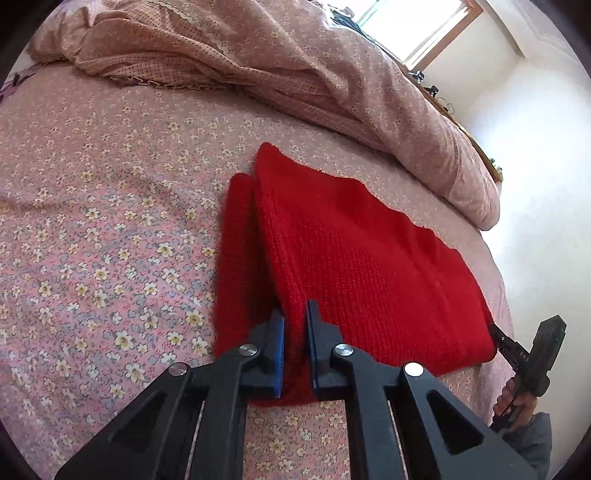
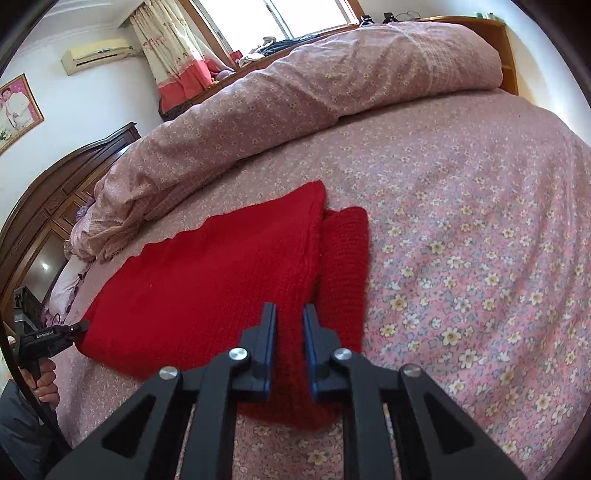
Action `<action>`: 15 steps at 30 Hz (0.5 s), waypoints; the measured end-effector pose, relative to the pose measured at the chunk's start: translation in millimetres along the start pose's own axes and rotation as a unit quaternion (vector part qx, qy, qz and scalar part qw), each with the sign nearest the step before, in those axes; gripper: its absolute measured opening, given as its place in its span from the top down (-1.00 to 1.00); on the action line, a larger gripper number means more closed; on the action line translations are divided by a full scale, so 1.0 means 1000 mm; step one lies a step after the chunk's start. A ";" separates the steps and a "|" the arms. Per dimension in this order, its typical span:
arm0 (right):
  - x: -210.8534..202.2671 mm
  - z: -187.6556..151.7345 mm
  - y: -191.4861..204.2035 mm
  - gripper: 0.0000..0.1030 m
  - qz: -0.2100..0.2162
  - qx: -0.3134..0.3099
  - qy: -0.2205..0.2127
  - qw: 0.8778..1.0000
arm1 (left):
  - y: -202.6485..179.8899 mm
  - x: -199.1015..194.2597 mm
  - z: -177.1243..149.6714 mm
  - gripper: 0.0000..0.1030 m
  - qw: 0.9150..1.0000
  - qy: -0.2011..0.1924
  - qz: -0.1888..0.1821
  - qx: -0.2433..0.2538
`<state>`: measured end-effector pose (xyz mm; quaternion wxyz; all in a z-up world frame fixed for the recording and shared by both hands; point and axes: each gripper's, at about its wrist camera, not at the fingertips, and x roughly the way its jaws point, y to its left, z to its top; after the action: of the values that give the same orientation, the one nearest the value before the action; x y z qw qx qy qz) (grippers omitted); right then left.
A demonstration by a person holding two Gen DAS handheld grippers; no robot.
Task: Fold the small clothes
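A bunched duvet (image 1: 332,74) lay at 12 o'clock beyond the red knit (image 1: 351,251) on the floral sheet (image 1: 92,240). Both the left gripper (image 1: 294,317) and the right gripper (image 2: 290,314) had jaws pinched on the knit's near edge; a window (image 2: 295,14) lit the room.

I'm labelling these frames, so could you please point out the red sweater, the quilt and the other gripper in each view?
red sweater (image 1: 362,266): left wrist view, flat knitted top layer.
quilt (image 2: 295,99): right wrist view, middle of the bunched roll.
right gripper (image 1: 506,341): left wrist view, fingers at the sweater's corner.
left gripper (image 2: 75,328): right wrist view, fingers at the sweater's corner.
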<state>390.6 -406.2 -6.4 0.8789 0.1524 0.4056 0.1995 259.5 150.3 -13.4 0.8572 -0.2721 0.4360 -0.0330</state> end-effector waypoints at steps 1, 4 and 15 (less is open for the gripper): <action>-0.001 0.000 -0.001 0.77 0.003 0.004 0.003 1.000 | 0.003 -0.003 -0.001 0.92 1.000 -0.001 0.000 -0.002; -0.005 -0.002 -0.002 0.79 0.001 0.007 0.004 1.000 | 0.008 -0.005 -0.003 0.92 1.000 0.002 -0.004 -0.012; -0.003 -0.008 -0.010 0.61 -0.003 0.026 0.010 1.000 | 0.007 -0.001 -0.007 0.91 1.000 0.008 0.005 -0.018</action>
<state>384.7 -415.6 -13.9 0.8712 0.1719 0.4200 0.1874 252.4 153.8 -20.0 0.8487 -0.2850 0.4450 -0.0228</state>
